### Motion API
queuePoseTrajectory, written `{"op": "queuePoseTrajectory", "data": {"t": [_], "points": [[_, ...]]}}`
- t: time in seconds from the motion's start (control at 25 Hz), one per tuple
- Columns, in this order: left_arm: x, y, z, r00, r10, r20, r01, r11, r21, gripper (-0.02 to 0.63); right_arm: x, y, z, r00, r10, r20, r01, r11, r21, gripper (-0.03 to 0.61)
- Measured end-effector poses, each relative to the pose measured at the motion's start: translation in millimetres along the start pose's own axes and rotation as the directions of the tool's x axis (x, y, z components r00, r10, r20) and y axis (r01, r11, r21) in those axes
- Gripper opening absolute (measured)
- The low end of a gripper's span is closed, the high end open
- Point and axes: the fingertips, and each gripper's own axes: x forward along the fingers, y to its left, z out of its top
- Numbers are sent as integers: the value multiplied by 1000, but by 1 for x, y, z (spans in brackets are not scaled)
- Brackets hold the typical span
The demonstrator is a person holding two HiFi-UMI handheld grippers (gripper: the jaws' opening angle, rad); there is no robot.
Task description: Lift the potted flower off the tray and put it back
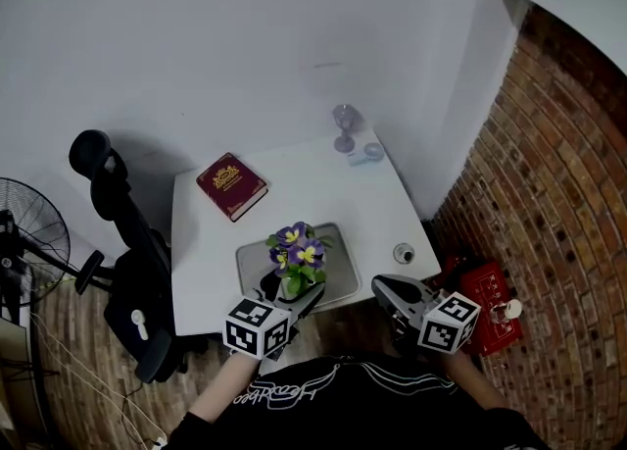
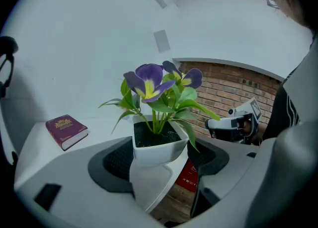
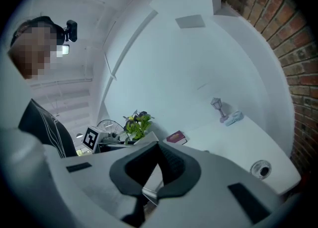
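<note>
The potted flower (image 1: 297, 260), purple and yellow blooms in a white square pot (image 2: 158, 148), is at the near edge of the grey tray (image 1: 253, 260) on the white table (image 1: 377, 208). My left gripper (image 1: 294, 298) comes in from the lower left and is shut on the pot, with the dark pads (image 2: 115, 158) against both of its sides. Whether the pot's base rests on the tray I cannot tell. My right gripper (image 1: 385, 288) hovers at the table's front edge, to the right of the tray. It is shut with nothing in it (image 3: 158, 153).
A dark red book (image 1: 231, 186) lies at the back left. A small lantern ornament (image 1: 345, 127) and a pale blue item (image 1: 372, 153) stand at the back right. A round disc (image 1: 404, 254) sits near the right edge. An office chair (image 1: 122, 242) and a fan (image 1: 24, 232) stand left, with brick wall right.
</note>
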Motion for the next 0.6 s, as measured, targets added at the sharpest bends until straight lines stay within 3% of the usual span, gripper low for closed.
{"op": "queuePoseTrajectory", "data": {"t": [0.28, 0.6], "points": [[42, 21, 0, 999, 18, -31, -18, 1000, -3, 356, 2, -29, 11, 1000, -19, -2, 19, 1000, 1, -2], [90, 58, -45, 989, 80, -123, -90, 993, -78, 357, 6, -56, 12, 999, -18, -36, 19, 1000, 10, -2]]}}
